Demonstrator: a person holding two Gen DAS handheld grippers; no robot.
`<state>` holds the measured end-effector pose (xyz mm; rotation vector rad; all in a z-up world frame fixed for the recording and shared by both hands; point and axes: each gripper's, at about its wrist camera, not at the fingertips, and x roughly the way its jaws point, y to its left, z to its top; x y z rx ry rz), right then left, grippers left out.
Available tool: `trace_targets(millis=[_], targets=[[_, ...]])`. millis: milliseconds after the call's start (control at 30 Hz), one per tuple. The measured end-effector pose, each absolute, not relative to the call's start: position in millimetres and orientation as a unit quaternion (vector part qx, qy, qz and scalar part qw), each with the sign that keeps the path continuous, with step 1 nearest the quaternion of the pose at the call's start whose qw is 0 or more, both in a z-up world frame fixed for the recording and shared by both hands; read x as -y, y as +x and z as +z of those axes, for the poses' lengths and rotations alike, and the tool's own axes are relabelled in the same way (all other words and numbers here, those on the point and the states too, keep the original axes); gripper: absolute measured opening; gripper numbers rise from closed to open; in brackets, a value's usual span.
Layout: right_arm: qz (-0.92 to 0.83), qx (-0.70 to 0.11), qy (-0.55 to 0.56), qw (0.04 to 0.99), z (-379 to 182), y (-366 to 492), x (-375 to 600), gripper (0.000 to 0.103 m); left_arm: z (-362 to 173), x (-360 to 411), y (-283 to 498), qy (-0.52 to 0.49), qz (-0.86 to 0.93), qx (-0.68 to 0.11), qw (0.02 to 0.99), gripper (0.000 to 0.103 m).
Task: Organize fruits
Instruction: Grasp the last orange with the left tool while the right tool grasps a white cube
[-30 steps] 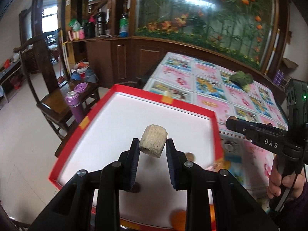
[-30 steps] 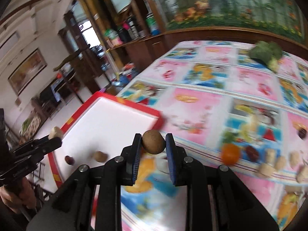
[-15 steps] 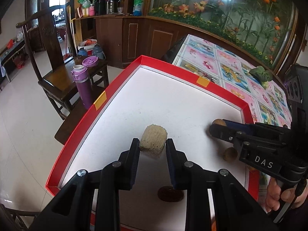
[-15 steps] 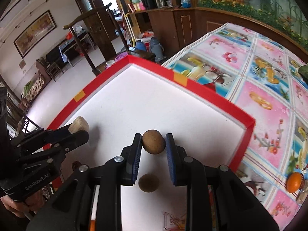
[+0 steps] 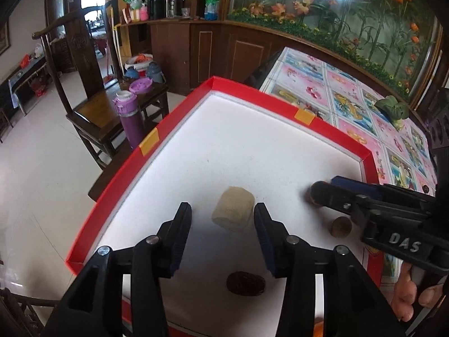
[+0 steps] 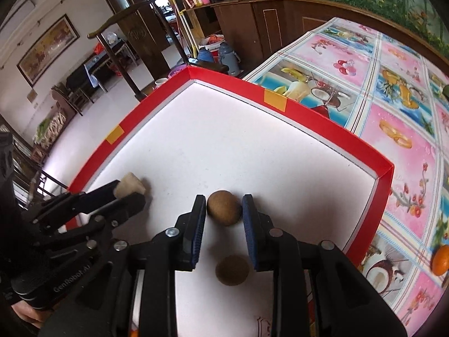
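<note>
A red-rimmed white tray (image 5: 157, 137) holds the fruit. A pale beige fruit chunk (image 5: 233, 210) rests on the tray floor between the fingers of my left gripper (image 5: 222, 207), whose jaws are opening, with a gap on each side. A brown round fruit (image 6: 224, 207) sits on the tray (image 6: 322, 123) between the pads of my right gripper (image 6: 224, 198); its jaws are opening and stand just off the fruit. A second brown fruit (image 6: 232, 270) and a dark red date (image 5: 245, 283) lie nearer. In the left wrist view the right gripper (image 5: 317, 193) hides most of its fruit.
An orange fruit (image 6: 440, 259) lies on the patterned tablecloth (image 6: 393, 140) right of the tray. A green vegetable (image 5: 393, 108) sits far back. A wooden chair with a purple bottle (image 5: 130, 120) stands left of the table. A person's hand (image 5: 407, 300) holds the right gripper.
Both grippers came in over the tray and sank to its floor. The left jaws then spread away from the pale chunk, and the right jaws parted slightly around the brown fruit.
</note>
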<state>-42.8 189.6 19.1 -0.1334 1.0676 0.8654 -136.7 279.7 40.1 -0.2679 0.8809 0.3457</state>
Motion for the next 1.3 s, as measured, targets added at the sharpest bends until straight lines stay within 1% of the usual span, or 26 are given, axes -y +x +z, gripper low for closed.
trace_targets(millis=[67,200,267,333,433,600,733,867,1033,1133,1300], targets=[[0.402,-0.488,-0.044,0.773,24.3,-43.2,-180.9,0.042,50.4,-274.4,-141.1,-0.124,0.172,-0.408,0.888,0.05],[0.405,-0.447,-0.007,0.798,48.0,-46.2,-147.6,0.043,71.5,-247.0,-143.6,-0.105,0.148,-0.386,0.905,0.054],[0.394,-0.429,0.0,0.813,57.8,-46.1,-127.9,0.043,80.2,-224.4,-142.9,-0.087,0.126,-0.377,0.914,0.061],[0.382,-0.417,0.007,0.824,64.5,-47.0,-105.5,0.043,85.5,-201.8,-140.8,-0.072,0.097,-0.374,0.919,0.062],[0.357,-0.41,0.031,0.839,69.6,-44.4,-58.1,0.043,89.5,-166.4,-136.0,-0.048,0.053,-0.377,0.924,0.062],[0.294,-0.398,0.042,0.868,69.9,-46.7,26.5,0.043,87.4,-116.4,-120.9,-0.02,-0.004,-0.392,0.92,0.063],[0.224,-0.392,0.049,0.891,65.7,-46.8,96.3,0.043,79.9,-75.8,-107.7,0.004,-0.036,-0.405,0.913,0.063],[0.167,-0.404,0.062,0.897,51.9,-43.9,157.2,0.043,67.9,-49.0,-99.4,0.015,-0.055,-0.423,0.904,0.063],[0.144,-0.428,0.069,0.89,30.9,-37.4,187.5,0.043,52.7,-32.8,-84.4,0.031,-0.055,-0.446,0.893,0.063],[0.144,-0.447,0.067,0.88,20.0,-29.8,188.8,0.043,46.9,-31.7,-77.5,0.028,-0.048,-0.456,0.888,0.063],[0.147,-0.447,0.049,0.881,14.6,-19.6,177.7,0.043,42.6,-31.1,-63.0,0.028,-0.037,-0.462,0.886,0.063]])
